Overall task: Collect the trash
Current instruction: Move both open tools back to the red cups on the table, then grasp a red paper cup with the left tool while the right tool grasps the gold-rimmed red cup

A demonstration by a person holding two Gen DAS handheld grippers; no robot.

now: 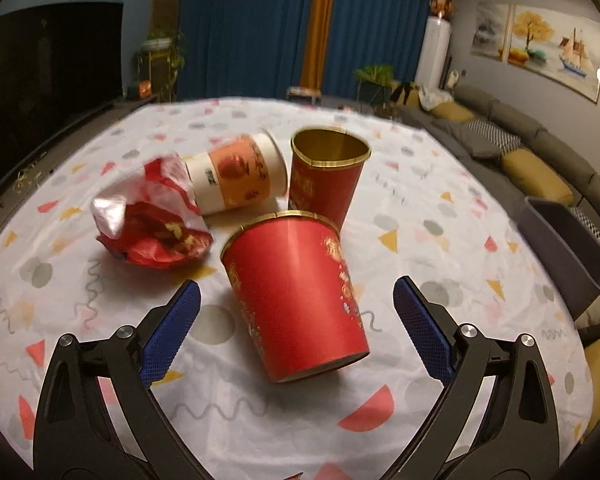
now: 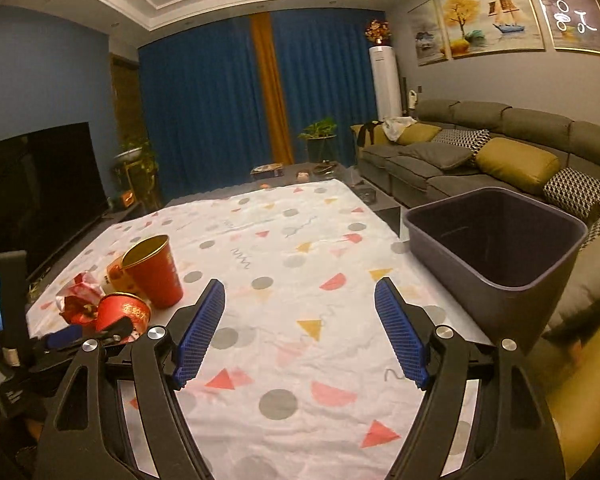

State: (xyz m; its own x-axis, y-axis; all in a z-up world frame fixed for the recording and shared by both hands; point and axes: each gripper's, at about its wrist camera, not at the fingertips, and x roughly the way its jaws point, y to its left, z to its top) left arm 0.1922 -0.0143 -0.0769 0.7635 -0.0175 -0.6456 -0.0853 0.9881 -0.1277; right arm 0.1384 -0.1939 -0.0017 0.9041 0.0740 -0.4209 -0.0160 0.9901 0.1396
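A red paper cup [image 1: 300, 300] lies tipped over on the patterned tablecloth [image 1: 440, 208] with its base toward me. It sits between the blue pads of my left gripper [image 1: 297, 290], which is open; a gap shows on both sides. Behind it stand an upright red cup with a gold inside [image 1: 326, 180], a white-and-orange cup [image 1: 236, 178] on its side, and a crumpled red wrapper [image 1: 152, 228]. My right gripper [image 2: 300, 300] hangs open and empty over the cloth. The same pile [image 2: 152, 272] and the left gripper [image 2: 84, 336] show at its left.
A dark grey bin [image 2: 480, 300] stands off the table's right edge, nothing visible inside. A grey sofa [image 2: 460, 168] with cushions runs behind it. A dark TV [image 2: 40, 184] is at the left. The tablecloth [image 2: 300, 232] stretches ahead.
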